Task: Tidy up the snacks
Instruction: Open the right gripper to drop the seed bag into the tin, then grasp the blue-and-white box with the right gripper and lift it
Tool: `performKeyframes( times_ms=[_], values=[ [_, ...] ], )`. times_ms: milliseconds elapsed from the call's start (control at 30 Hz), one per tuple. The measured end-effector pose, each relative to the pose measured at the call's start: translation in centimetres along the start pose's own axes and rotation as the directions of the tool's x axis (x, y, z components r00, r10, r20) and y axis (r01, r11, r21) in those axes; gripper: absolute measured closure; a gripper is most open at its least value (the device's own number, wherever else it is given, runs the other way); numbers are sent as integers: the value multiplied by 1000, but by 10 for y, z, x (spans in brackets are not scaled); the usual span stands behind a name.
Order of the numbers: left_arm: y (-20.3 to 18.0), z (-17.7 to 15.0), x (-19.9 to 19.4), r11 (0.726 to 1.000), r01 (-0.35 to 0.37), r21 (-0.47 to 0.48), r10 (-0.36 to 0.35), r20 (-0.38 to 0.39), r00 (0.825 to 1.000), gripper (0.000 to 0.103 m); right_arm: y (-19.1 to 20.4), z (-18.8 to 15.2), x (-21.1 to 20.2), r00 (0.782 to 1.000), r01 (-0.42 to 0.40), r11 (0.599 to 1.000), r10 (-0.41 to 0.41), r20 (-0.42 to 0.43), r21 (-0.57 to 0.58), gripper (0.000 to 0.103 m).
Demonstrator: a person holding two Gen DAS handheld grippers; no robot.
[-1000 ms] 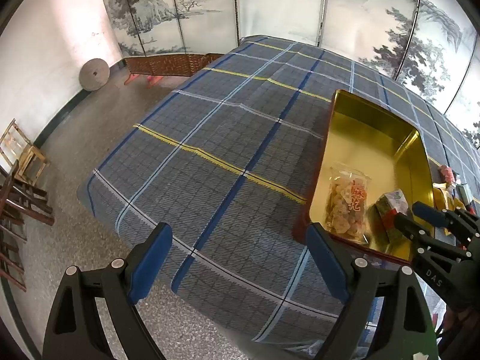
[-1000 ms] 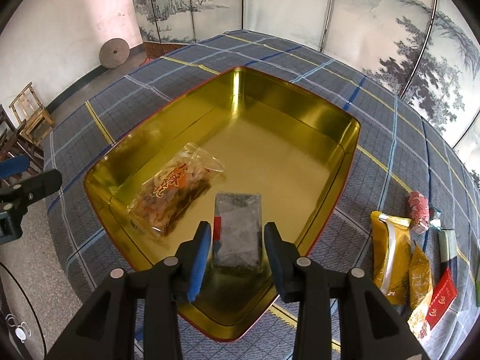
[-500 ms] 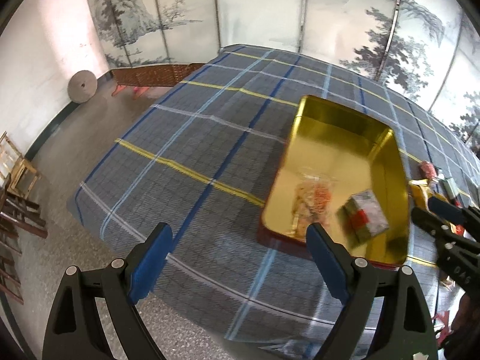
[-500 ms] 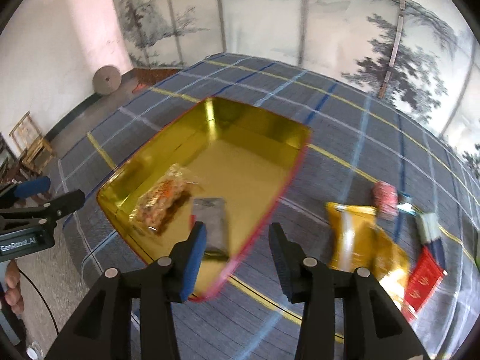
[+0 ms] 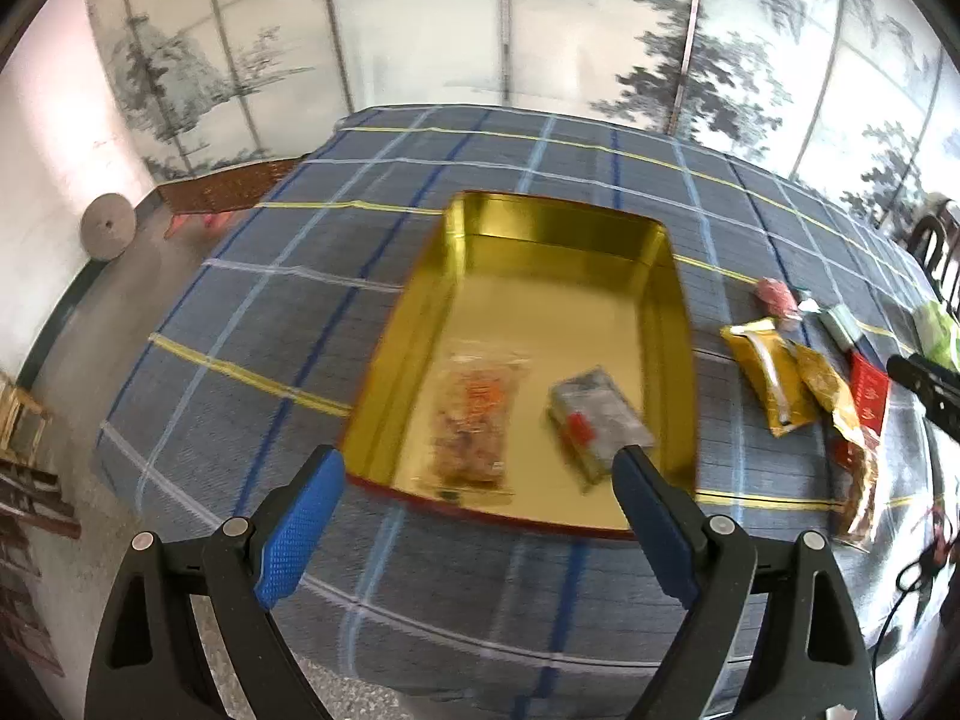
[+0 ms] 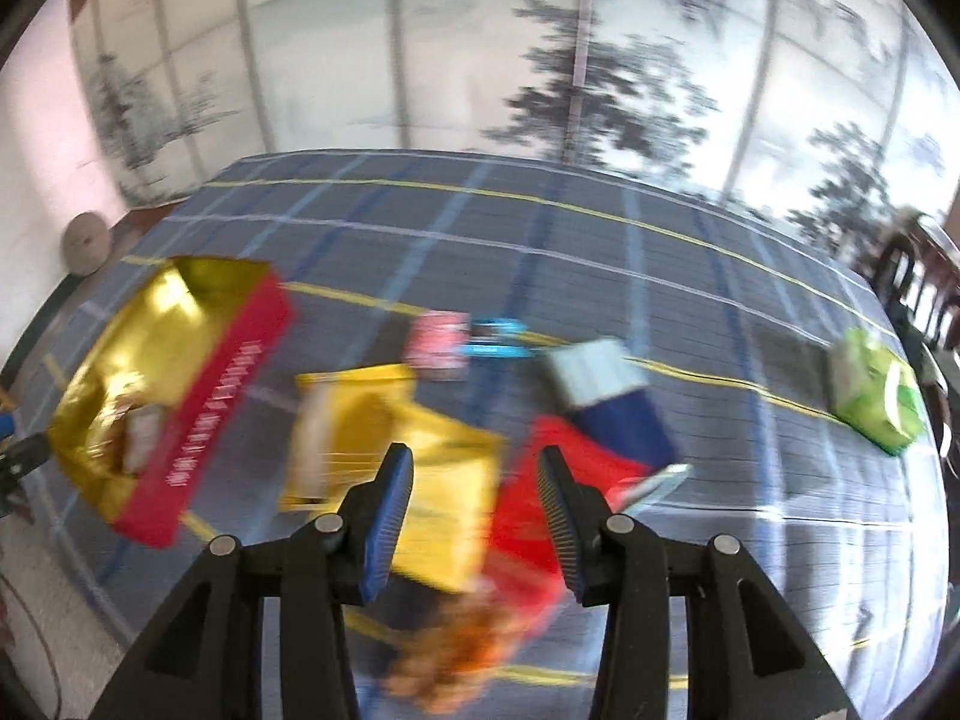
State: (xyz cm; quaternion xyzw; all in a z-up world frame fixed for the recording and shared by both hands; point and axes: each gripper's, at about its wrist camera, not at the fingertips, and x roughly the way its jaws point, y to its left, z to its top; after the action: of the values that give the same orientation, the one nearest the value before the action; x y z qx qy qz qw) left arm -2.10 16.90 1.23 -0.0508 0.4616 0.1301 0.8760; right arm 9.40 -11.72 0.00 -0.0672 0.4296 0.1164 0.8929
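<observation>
- Step in hand, as I read it: right gripper (image 6: pixel 474 495) going for the next snack from the loose pile; jaws part-open, nothing between them.
- Right view is blurred; gripper sits above the yellow pouch (image 6: pixel 384 426) and red packet (image 6: pixel 540 492), which overlap, with a clear bag of orange snacks (image 6: pixel 456 648) at the near end.
- To do it well: pick one packet, come down on a free edge, don't pinch two overlapping packs at once. Pouches look thin and slippery, so close across the flat body, not a corner.
- Left gripper (image 5: pixel 477 513) wide open, empty, hovering at the near rim of the gold tin (image 5: pixel 672 324).
- Tin holds two packs: clear bag of orange crackers (image 5: pixel 477 426) and grey wrapped pack (image 5: pixel 597 420), lying side by side on the floor of the tin.
- Still out on the checked cloth (image 6: pixel 600 252): pink packet (image 6: pixel 438 336), blue-and-white packet (image 6: pixel 606 402), green bag (image 6: pixel 876 396) well apart to the right.
- Versus a second ago: right gripper was over the tin with the grey pack between its fingers; now it is off to the pile and the pack lies free in the tin. Left view has swung toward the tin.
</observation>
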Motion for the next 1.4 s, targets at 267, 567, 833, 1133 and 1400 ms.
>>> performKeyframes(
  times_ms=[267, 567, 833, 1133, 1400],
  values=[
    [-41, 5, 8, 997, 28, 66, -26, -26, 999, 14, -75, 7, 34, 997, 63, 998, -62, -37, 21, 59],
    [-72, 8, 14, 994, 37, 106, -32, -48, 998, 14, -93, 25, 77, 992, -81, 996, 76, -103, -40, 51],
    [-94, 14, 21, 990, 46, 137, -36, -69, 997, 14, -79, 38, 112, 975, -130, 987, 110, -194, -96, 40],
    [-117, 21, 37, 986, 58, 158, -44, -92, 995, 14, -82, 43, 121, 965, -173, 982, 154, -214, -73, 40],
    [-130, 23, 47, 981, 74, 181, -55, -107, 993, 14, -74, 40, 124, 961, -173, 974, 135, -242, -145, 40]
  ],
)
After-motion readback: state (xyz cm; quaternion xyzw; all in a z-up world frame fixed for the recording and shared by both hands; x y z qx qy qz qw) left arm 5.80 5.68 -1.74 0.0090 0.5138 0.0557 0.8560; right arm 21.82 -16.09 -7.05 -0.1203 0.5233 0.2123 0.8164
